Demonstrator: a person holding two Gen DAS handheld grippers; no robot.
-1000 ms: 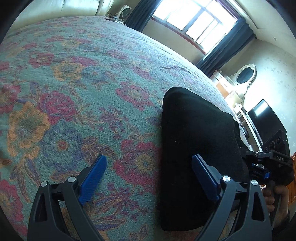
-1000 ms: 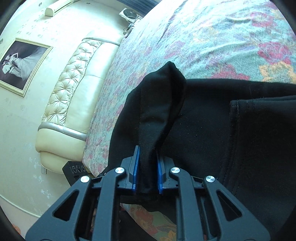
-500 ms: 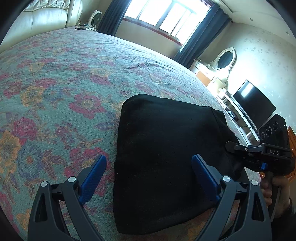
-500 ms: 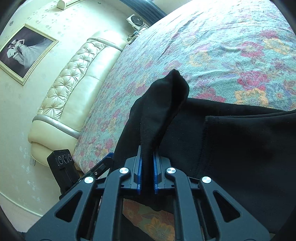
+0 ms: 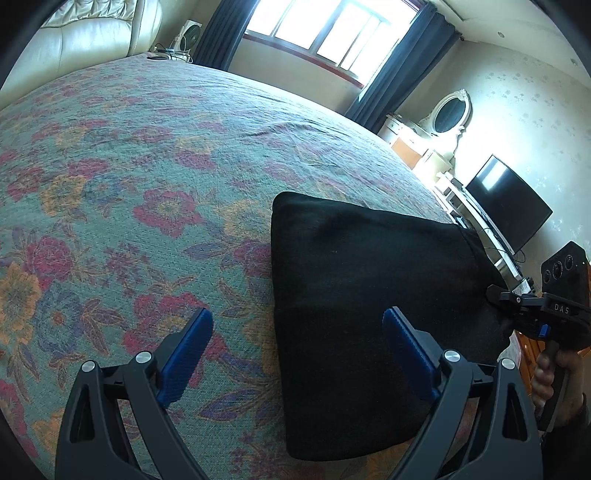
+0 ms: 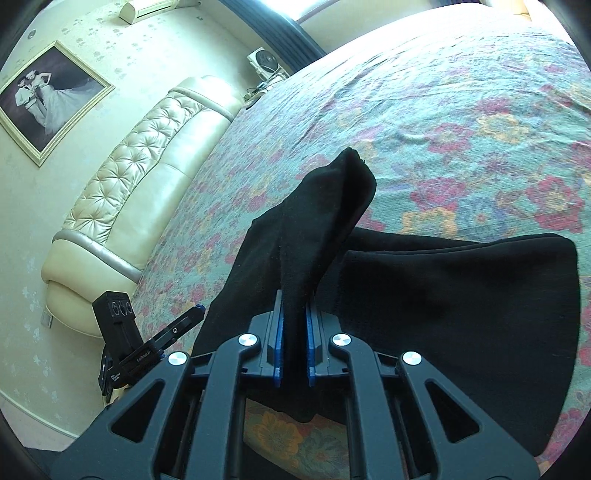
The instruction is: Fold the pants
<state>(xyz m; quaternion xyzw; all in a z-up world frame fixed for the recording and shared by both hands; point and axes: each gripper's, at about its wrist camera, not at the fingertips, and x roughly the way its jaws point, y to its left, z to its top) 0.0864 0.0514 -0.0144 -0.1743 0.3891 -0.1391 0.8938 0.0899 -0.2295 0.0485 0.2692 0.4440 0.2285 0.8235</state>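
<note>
Black pants [image 5: 369, 295] lie folded in a thick rectangle on the floral bedspread [image 5: 129, 184]. My left gripper [image 5: 295, 332] is open and empty, hovering over the pants' left edge, one pad over the bedspread, one over the cloth. My right gripper [image 6: 294, 332] is shut on a pinched-up fold of the pants [image 6: 325, 221], which stands up between the blue pads. The rest of the pants [image 6: 461, 302] spread flat to the right. The right gripper also shows at the right edge of the left wrist view [image 5: 517, 306].
A cream tufted headboard [image 6: 140, 192] stands at the bed's left side. A window with dark curtains [image 5: 325, 33], a dressing table with an oval mirror [image 5: 450, 114] and a TV [image 5: 509, 210] line the far walls. The left gripper's body [image 6: 125, 339] shows low left.
The left gripper has swung back left, so the pants sit more to the right in its view. The right gripper has lifted and pulled back, still holding the fold.
</note>
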